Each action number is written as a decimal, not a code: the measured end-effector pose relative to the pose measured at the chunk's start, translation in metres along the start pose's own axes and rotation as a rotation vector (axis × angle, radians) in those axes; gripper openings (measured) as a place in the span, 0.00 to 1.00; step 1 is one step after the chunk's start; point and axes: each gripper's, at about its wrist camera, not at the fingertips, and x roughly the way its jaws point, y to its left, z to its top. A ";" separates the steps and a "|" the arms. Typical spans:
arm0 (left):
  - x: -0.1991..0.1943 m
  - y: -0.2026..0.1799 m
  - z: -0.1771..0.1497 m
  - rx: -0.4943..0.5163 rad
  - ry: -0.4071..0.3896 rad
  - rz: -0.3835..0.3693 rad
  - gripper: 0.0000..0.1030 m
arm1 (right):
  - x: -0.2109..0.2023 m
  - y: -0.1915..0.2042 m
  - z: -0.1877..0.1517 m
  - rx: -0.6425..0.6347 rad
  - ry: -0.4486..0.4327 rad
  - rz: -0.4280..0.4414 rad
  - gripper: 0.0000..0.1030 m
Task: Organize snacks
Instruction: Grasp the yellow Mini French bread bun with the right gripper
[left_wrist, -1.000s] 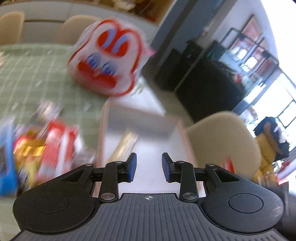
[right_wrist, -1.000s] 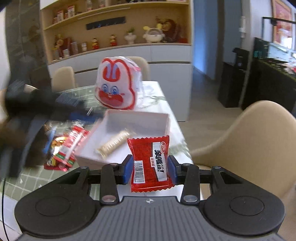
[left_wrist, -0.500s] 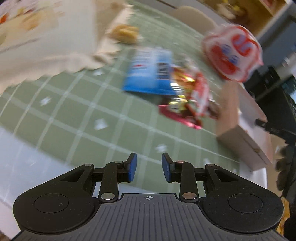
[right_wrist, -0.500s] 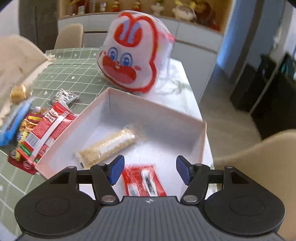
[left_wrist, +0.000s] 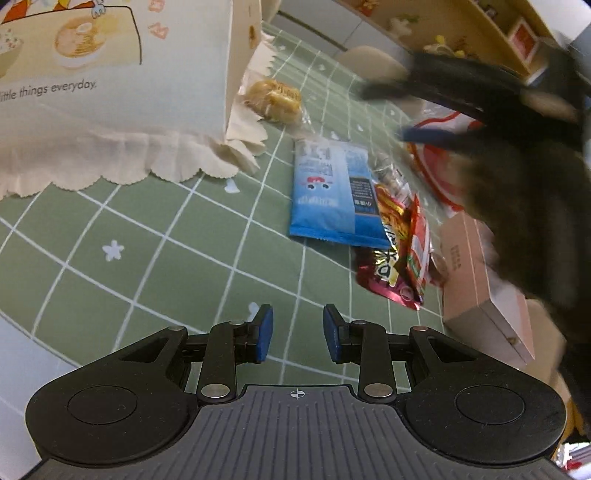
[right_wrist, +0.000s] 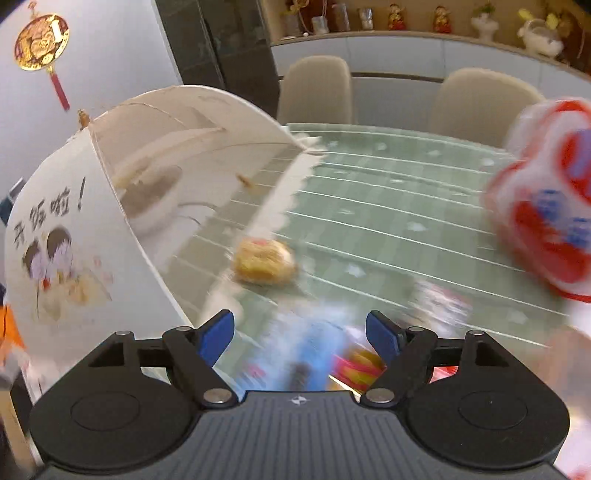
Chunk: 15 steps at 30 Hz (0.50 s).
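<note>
1. The green checked tablecloth (left_wrist: 155, 236) fills both views; a second ago the right wrist view looked down into the pink box (left_wrist: 476, 280), which that view no longer shows.
2. The white mesh food cover (right_wrist: 110, 206) stands at the left, newly in the right view.
3. The rabbit-face bag (right_wrist: 546, 206) sits blurred at the far right, beyond the box.
4. The loose snacks lie beside the box: the blue packet (left_wrist: 332, 192) against the red-and-gold packets (left_wrist: 399, 254), and a wrapped pastry (left_wrist: 273, 98) by the cover's hem.
5. The right gripper (right_wrist: 300, 334) has let go of its red packet, seen half a second ago dropping into the box; its jaws are opening, nothing between them. That snack looks stowed, the next likely from this pile.
6. The left gripper (left_wrist: 297, 338) holds narrow, empty jaws over bare cloth.
</note>
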 end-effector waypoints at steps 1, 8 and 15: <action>-0.001 0.004 0.001 -0.001 -0.004 -0.006 0.32 | 0.019 0.011 0.004 -0.002 0.001 -0.007 0.77; -0.020 0.033 -0.001 -0.034 -0.045 -0.028 0.32 | 0.119 0.053 0.021 -0.034 0.009 -0.170 0.77; -0.033 0.054 0.005 -0.054 -0.045 -0.020 0.32 | 0.120 0.041 0.028 0.034 0.029 -0.163 0.64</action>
